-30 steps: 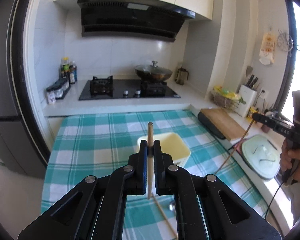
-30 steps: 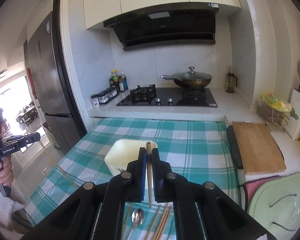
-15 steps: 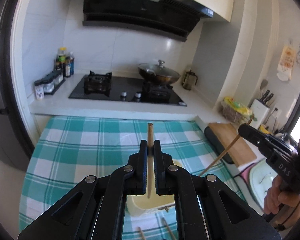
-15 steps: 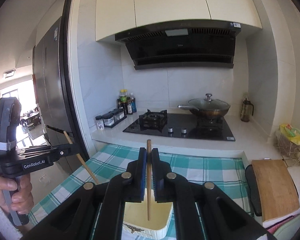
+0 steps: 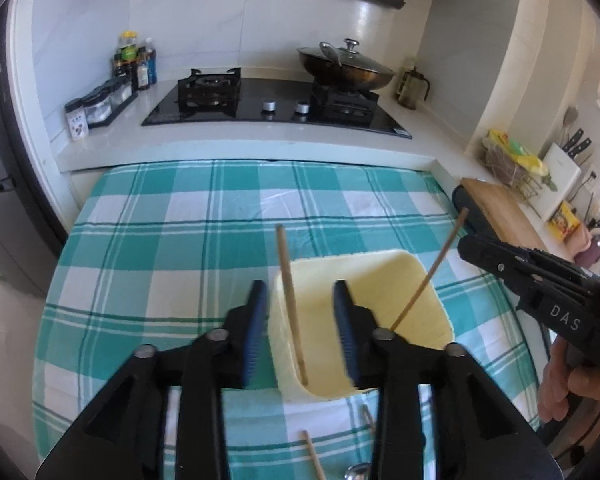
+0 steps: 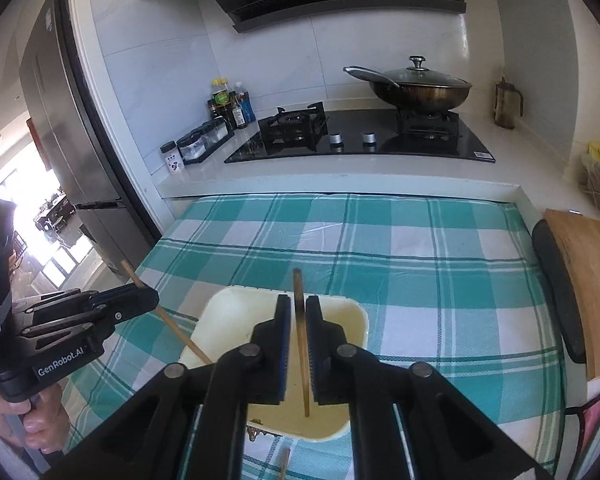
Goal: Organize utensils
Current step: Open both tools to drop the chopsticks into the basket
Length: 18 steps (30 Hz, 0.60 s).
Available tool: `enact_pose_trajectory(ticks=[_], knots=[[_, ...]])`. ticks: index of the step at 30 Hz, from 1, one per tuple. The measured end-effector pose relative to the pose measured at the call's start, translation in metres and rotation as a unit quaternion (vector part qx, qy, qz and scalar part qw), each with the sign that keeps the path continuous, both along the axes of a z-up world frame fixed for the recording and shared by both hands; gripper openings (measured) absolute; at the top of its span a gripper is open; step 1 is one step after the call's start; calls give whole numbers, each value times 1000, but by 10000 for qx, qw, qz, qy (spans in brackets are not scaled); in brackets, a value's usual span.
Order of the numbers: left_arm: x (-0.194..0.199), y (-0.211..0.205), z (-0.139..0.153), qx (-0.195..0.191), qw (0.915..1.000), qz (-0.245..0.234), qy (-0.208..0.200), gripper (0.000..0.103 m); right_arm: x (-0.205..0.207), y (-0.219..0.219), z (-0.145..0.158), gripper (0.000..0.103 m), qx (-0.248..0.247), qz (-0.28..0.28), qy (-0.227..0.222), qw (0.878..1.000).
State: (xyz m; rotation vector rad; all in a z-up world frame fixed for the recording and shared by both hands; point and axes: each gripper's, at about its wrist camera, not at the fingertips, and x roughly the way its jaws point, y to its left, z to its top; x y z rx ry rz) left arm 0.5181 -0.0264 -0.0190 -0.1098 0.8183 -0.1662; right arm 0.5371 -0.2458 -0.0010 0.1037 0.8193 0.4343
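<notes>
- Closest up: left gripper [image 5: 300, 328], jaws opening, blue pads clear of the chopstick [image 5: 290, 300] standing tilted between them, its lower tip down inside the pale yellow container [image 5: 416, 280].
- Right gripper [image 6: 298, 344] jaws are opening too, only a narrow gap, and its own chopstick [image 6: 300, 328] sits in that gap with the tip inside the same container. Can't tell if the pads still touch it.
- More chopsticks [image 5: 314, 456] and a spoon [image 5: 356, 470] lie on the teal checked tablecloth [image 5: 160, 240] just in front of the container.
- Further back: white counter [image 5: 260, 144], black gas hob [image 5: 276, 104], lidded wok [image 5: 346, 66], sauce bottles [image 5: 134, 60].
- Off right: wooden cutting board [image 5: 496, 208].
</notes>
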Motion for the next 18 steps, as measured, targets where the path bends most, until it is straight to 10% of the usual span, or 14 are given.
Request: enact_pose_trajectory(ticks=[10,18], knots=[[-126,46,10,195,9991,-259,-276,91,-113,-59,61,56,-261,-219,-1321,9907],[-229,57,-135,131,9968,383,687,91,-257,-125,-57,56,-985,-995,-757,9872]])
